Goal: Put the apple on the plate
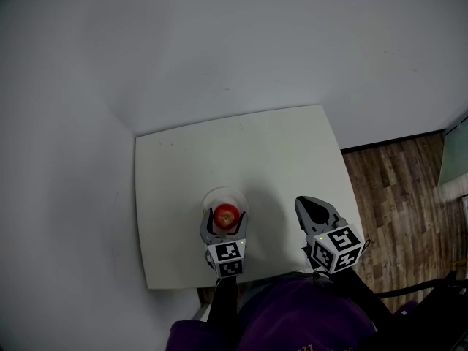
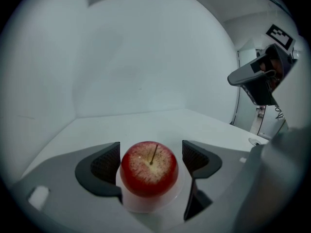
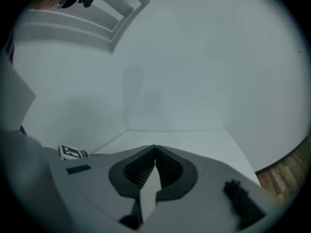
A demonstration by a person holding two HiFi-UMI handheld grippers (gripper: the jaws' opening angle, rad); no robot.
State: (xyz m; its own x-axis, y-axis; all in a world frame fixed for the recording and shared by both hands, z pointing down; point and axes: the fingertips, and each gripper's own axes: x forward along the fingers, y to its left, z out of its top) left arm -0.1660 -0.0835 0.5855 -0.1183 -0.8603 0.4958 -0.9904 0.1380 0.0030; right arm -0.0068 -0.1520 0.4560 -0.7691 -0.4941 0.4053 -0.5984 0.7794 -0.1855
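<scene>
A red apple [image 1: 227, 214] [image 2: 149, 168] stands stem up on a small clear plate [image 1: 222, 192] [image 2: 146, 205] near the front of the white table [image 1: 256, 145]. My left gripper [image 1: 225, 225] [image 2: 150, 159] is open, with one jaw on each side of the apple. A thin gap shows between the apple and the right pad [image 2: 194, 157]. My right gripper [image 1: 313, 205] [image 3: 155, 149] is shut and empty, hovering over the table to the right of the plate. It also shows in the left gripper view as the right gripper [image 2: 257, 76], high on the right.
The table sits in a corner of white walls [image 1: 219, 42]. Wooden floor [image 1: 395, 189] lies to the right of the table's edge. A person's purple sleeve [image 1: 292, 320] is at the bottom of the head view.
</scene>
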